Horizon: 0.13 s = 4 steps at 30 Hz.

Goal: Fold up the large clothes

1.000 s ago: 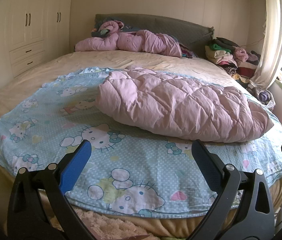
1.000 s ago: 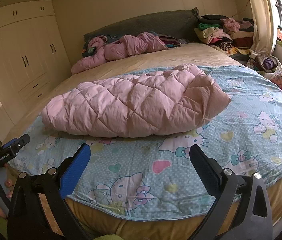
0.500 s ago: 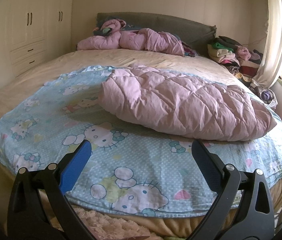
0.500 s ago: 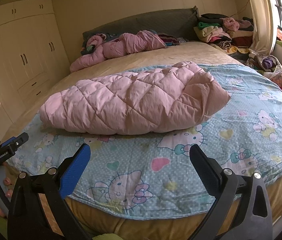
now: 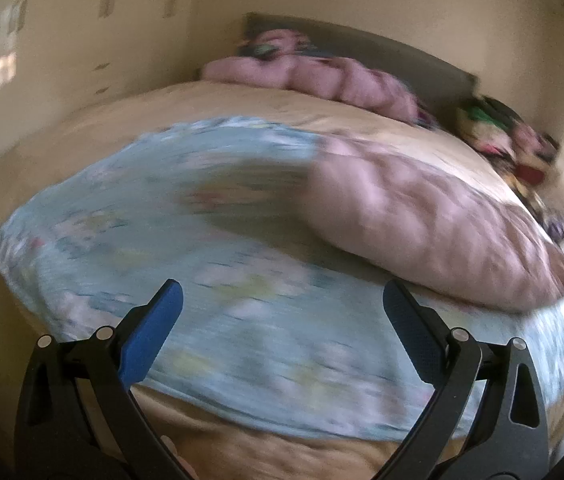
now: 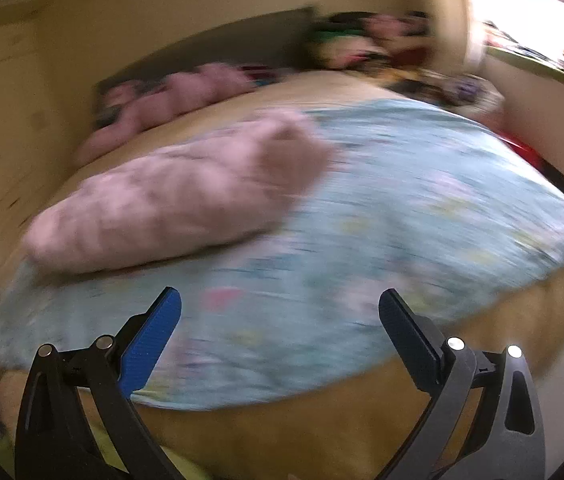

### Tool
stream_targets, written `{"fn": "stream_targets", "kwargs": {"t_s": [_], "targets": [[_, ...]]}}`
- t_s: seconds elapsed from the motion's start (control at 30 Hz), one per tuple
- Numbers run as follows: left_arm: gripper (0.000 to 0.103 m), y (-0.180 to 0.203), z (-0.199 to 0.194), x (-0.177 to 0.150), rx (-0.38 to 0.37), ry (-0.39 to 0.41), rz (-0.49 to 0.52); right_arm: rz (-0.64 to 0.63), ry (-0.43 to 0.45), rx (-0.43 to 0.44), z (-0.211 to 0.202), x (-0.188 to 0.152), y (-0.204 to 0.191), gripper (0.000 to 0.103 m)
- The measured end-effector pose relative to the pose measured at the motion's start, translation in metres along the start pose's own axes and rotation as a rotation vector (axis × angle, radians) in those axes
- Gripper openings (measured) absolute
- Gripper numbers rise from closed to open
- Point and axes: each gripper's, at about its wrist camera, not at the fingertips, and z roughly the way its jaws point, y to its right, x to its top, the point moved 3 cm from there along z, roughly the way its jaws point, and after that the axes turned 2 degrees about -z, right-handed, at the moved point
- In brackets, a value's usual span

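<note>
No text legible — both views too blurred.

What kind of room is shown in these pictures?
It looks like a bedroom in a home. A large bed with a grey headboard fills the view, a pink quilted jacket lies on its blue sheet, and cupboards line the wall.

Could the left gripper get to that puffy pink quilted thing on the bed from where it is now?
Probably yes. The left gripper is open and empty, and only flat blue sheet lies between it and the pink quilted garment; blur hides detail.
</note>
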Motion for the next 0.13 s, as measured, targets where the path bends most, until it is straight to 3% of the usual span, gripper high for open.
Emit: {"fn": "stream_targets", "kwargs": {"t_s": [0.13], "targets": [[0.094,-0.110,0.030,0.039,0.194,0.004,-0.097,0.185,-0.020,-0.236,-0.011,-0.022,0.104,0.099]]}}
